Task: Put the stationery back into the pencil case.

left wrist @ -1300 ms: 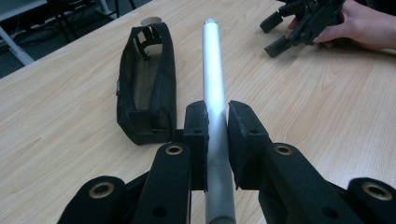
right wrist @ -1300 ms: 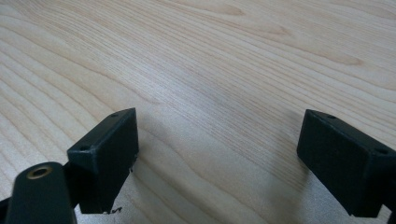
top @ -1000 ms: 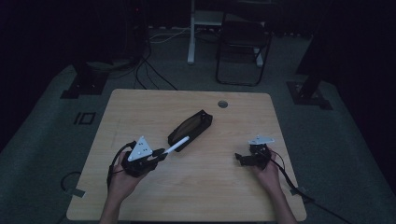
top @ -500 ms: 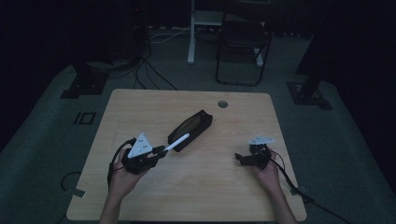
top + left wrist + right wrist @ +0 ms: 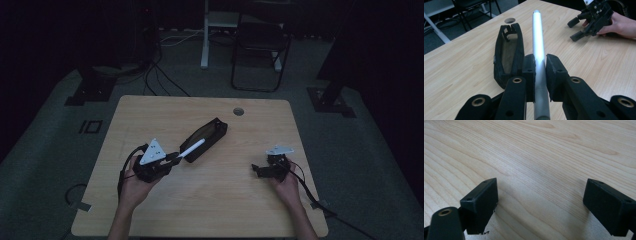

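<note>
Smooth silver-white cylindrical pen [image 5: 538, 50] pinched between the left gripper [image 5: 539, 75] jaws, tip reaching over the open black fabric case [image 5: 507, 52] on the pale woodgrain table [image 5: 220, 200], right gripper [image 5: 261, 170] jaws spread wide, empty

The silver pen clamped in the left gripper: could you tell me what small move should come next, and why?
Probably ease the left gripper toward the open black fabric case. The slim silver pen is shut between its jaws, lying alongside the case rather than over its opening. The right gripper rests open, apart.
</note>
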Available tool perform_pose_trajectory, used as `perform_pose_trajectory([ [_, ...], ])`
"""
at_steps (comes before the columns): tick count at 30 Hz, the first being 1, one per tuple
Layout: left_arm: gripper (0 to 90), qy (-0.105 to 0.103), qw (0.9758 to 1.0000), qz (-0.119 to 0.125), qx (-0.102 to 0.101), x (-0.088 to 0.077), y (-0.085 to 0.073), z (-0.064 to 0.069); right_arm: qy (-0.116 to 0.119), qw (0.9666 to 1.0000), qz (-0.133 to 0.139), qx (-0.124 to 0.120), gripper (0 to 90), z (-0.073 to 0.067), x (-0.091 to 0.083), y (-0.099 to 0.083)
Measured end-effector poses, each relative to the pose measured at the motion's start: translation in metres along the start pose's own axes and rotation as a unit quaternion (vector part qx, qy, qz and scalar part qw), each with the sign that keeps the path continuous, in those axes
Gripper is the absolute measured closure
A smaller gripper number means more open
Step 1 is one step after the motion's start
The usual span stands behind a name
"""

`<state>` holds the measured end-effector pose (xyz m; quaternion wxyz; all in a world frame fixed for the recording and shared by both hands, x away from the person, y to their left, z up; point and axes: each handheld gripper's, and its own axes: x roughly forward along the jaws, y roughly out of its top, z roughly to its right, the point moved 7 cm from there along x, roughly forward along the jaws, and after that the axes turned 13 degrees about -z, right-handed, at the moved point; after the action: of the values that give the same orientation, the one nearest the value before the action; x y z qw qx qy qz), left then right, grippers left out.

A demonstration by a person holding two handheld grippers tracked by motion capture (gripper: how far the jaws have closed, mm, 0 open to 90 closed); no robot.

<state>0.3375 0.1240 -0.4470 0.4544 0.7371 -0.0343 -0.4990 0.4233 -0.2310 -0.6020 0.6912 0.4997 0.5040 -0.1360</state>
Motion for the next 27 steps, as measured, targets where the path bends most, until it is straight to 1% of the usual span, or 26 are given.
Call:
perform_pose_trajectory([
  [17, 78.7, 0.012, 0.9999, 0.000, -0.003, 0.004, 0.011, -0.005, 0.000, 1.0000, 0.000, 0.000, 12.8, 0.000, 0.000, 0.000],
  [27, 78.7, 0.014, 0.9998, 0.001, -0.012, 0.010, 0.014, -0.011, 0.000, 1.0000, 0.000, 0.000, 12.8, 0.000, 0.000, 0.000],
])
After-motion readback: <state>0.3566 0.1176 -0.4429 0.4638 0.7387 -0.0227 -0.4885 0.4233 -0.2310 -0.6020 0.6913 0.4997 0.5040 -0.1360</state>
